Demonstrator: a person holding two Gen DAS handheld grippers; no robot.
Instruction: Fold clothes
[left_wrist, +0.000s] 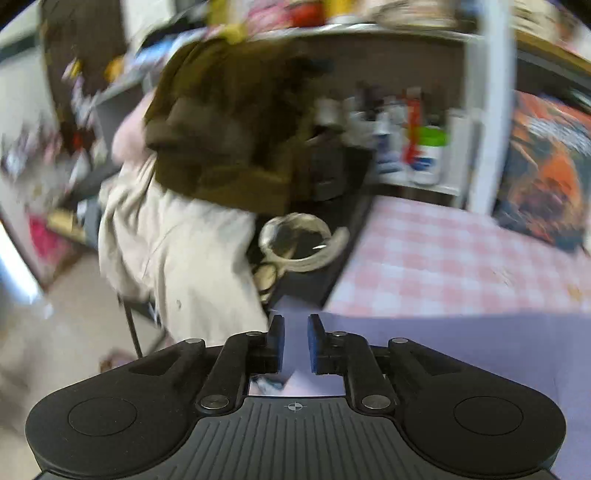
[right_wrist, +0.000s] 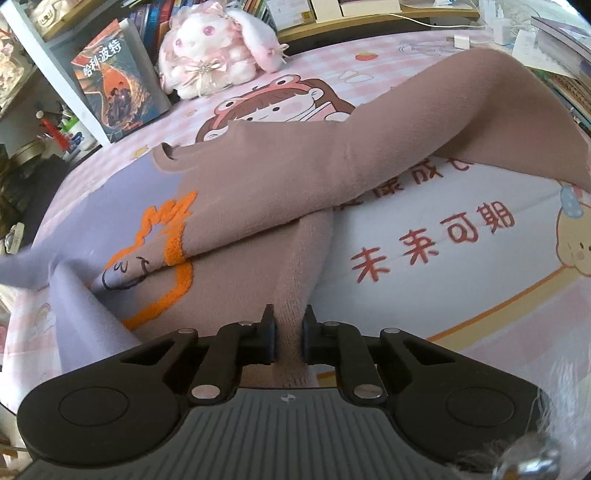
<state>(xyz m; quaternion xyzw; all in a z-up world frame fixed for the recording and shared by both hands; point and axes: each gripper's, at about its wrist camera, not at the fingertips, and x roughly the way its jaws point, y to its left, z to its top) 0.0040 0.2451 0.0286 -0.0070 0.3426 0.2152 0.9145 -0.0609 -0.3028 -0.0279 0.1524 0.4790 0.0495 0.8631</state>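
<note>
Right gripper (right_wrist: 289, 334) low over mat (right_wrist: 461, 236), pads pinching sleeve of brown sweater (right_wrist: 266, 177); sweater lies on mat, stretching away toward upper right. Left gripper (left_wrist: 295, 341) level at mat edge, narrowly parted, holding nothing

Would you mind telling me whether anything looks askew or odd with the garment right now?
Yes: the brown sweater lies bunched and twisted, one sleeve flung diagonally across the printed tablecloth, not flat for folding.

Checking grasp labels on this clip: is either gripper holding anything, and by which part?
The right gripper is shut on the brown sweater, pinching a bunched fold at its near edge. The left gripper is open and holds nothing.
</note>
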